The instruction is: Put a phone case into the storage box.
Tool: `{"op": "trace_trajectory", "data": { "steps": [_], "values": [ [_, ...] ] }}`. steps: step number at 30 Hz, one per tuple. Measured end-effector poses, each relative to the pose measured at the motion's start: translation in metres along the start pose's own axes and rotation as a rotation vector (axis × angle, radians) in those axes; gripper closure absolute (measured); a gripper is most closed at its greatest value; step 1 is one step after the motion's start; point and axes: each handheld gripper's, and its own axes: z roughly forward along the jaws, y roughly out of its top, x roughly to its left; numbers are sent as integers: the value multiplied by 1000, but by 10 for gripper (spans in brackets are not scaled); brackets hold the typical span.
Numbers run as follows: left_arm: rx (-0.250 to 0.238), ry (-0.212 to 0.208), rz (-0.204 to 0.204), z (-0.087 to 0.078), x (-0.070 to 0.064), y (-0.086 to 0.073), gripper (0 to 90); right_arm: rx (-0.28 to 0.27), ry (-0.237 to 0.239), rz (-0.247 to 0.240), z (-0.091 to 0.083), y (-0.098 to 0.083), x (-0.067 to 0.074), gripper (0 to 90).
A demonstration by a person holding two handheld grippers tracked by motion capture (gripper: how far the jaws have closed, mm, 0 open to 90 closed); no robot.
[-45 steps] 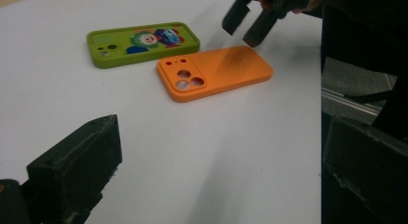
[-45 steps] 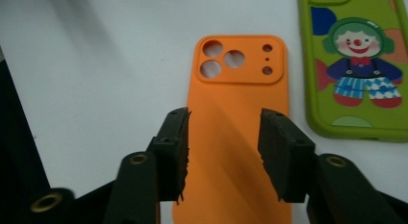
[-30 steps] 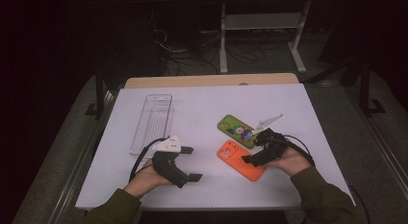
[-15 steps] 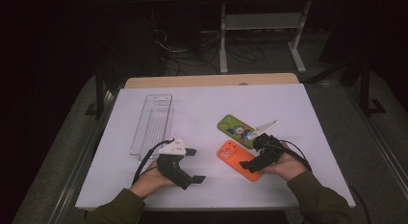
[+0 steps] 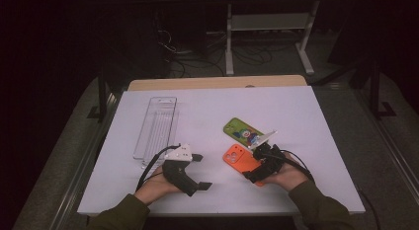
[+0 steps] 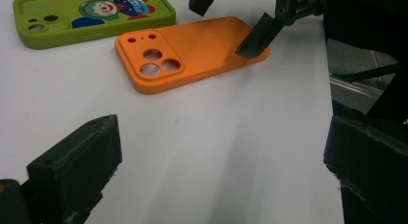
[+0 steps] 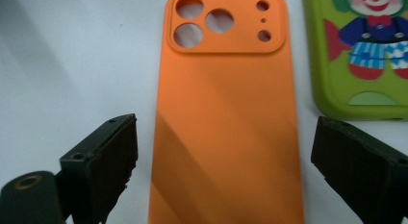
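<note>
Left gripper: lower left of the high view, held low over the table; jaws wide apart, nothing between them. Idle, as judged.

Right gripper: lower right of centre in the high view; jaws have just been opening and stand wide, straddling the near end of the orange case without pressing it.

Orange case: flat on the table, back up, camera holes at the far end; centre of the right gripper view, upper middle of the left gripper view.

Step in hand, as judged: gripping the orange case across its width. The jaws are best kept level with both long edges, lowered until the pads flank the rim, then closed evenly so the case is not skewed.

Green case: just beyond the orange one, close beside it; to be left untouched.

Clear tray: upper left of the table, well apart.
</note>
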Motion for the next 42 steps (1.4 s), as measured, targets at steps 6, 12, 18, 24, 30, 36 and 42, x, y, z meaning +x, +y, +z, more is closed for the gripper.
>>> {"op": "trace_trajectory", "data": {
  "steps": [6,12,18,24,30,36,42],
  "values": [
    [3,1,-1,0,-1,-1,0,18,-25,-11,7,0,5,83],
    [9,1,0,0,-1,-1,0,34,-42,-1,11,-1,5,84],
    [10,0,-1,0,-1,-1,0,46,-49,-10,16,-2,6,84],
    [11,1,0,-1,-1,-1,0,36,-39,-5,16,-4,5,92],
    [13,-1,-2,0,-1,-1,0,29,-39,-8,14,-5,3,150],
    [12,-6,-4,2,-2,-2,0,26,-40,-8,13,-5,3,155],
    [11,-6,-11,1,0,-2,0,26,-34,-1,13,-5,3,156]
  ]
}}
